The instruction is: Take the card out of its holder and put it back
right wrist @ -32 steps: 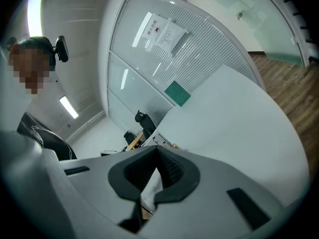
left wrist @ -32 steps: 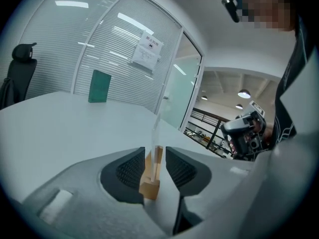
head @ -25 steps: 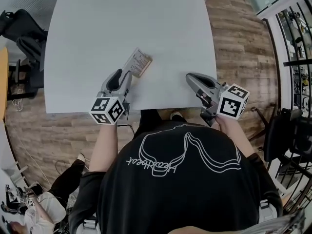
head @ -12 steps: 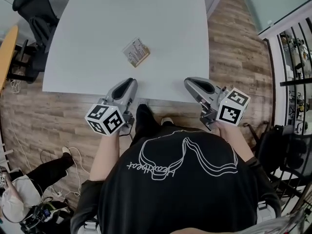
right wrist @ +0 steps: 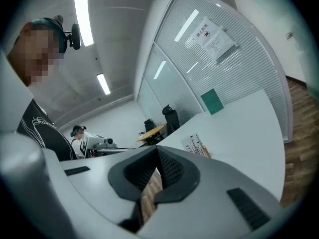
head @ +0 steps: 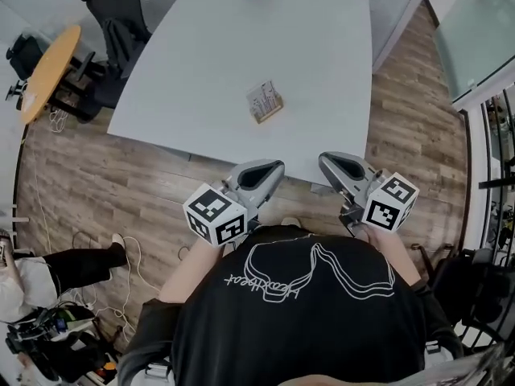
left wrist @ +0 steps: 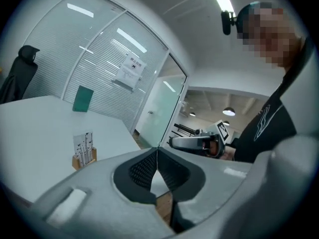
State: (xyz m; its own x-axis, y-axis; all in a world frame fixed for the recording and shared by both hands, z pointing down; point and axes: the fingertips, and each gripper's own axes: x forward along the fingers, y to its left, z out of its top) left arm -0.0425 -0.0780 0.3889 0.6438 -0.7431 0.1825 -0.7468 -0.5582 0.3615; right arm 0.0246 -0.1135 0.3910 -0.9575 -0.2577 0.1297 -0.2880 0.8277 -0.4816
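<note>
Head view. Q: Where does the card point(head: 262, 96) stand?
A: Upright in its holder point(head: 269, 112) on the table point(head: 201, 55), ahead of both grippers and well apart from them. The left gripper point(head: 276, 167) is slightly nearer, its jaws just closed on nothing. The right gripper point(head: 326, 161) is likewise pinched together, empty.

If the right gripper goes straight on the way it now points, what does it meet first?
Probably the bare table top, close beside the card holder; the right gripper aims slightly past the holder. Depth is unclear.
</note>
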